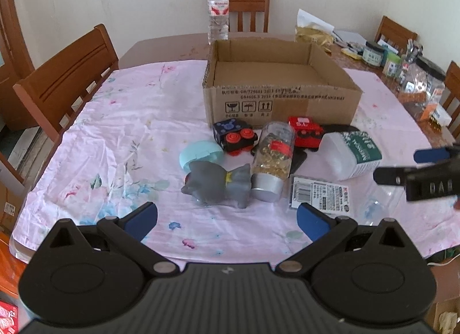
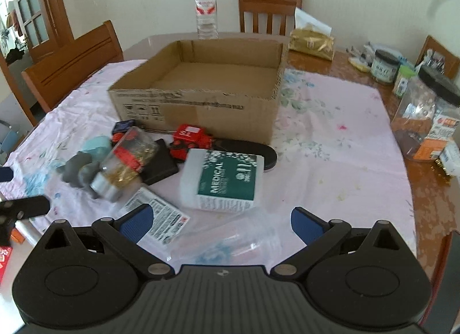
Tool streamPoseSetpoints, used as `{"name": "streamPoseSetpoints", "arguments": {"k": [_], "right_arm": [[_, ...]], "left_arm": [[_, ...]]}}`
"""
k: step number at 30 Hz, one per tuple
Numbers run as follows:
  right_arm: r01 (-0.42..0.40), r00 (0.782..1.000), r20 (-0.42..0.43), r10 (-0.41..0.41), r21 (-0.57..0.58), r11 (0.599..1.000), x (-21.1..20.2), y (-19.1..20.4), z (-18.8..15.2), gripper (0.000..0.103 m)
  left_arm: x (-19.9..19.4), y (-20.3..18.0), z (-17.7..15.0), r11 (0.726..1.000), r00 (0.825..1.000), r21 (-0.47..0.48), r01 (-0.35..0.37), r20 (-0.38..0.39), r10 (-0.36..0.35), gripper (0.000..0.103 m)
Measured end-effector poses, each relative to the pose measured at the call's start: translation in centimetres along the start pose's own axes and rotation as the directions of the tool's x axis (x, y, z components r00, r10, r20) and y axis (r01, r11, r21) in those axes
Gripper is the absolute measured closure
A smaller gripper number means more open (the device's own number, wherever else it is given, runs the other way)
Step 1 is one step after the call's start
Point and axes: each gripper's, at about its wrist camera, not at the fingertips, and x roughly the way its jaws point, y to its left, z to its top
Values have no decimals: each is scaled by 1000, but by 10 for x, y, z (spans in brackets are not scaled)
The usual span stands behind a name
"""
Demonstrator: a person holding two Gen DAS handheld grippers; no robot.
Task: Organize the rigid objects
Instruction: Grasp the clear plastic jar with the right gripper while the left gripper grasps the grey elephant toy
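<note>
Cardboard box (image 1: 280, 87) sits empty at the far side in the left wrist view — toys and bottles piled just near it, left gripper (image 1: 227, 219) spread, holding nothing. Right wrist view: right gripper (image 2: 220, 223) also spread over a clear cup (image 2: 230, 245) — nothing packed yet.

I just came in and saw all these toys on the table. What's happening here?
Someone is tidying up with a grabber in each hand. The left gripper and right gripper are both open and holding nothing. The cardboard box looks empty. In front of it lie a red toy train, a grey toy animal, a capsule bottle on its side and a white medical bottle.
</note>
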Motion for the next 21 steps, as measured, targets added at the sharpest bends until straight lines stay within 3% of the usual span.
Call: {"name": "streamPoseSetpoints", "arguments": {"k": [7, 15, 18, 21], "right_arm": [[-54, 993, -107, 49, -37, 998, 15, 2, -9, 0], [-43, 981, -192, 35, -39, 998, 10, 24, -30, 0], [-4, 983, -183, -7, -59, 998, 13, 33, -35, 0], [89, 979, -174, -102, -82, 993, 19, 33, -36, 0]], "left_arm": [[15, 4, -1, 1000, 999, -3, 7, -37, -7, 1], [29, 7, 2, 1000, 999, 11, 7, -49, -7, 1], [36, 8, 4, 1000, 999, 12, 1, -53, 0, 1], [42, 10, 6, 1000, 999, 12, 1, -55, 0, 1]]}}
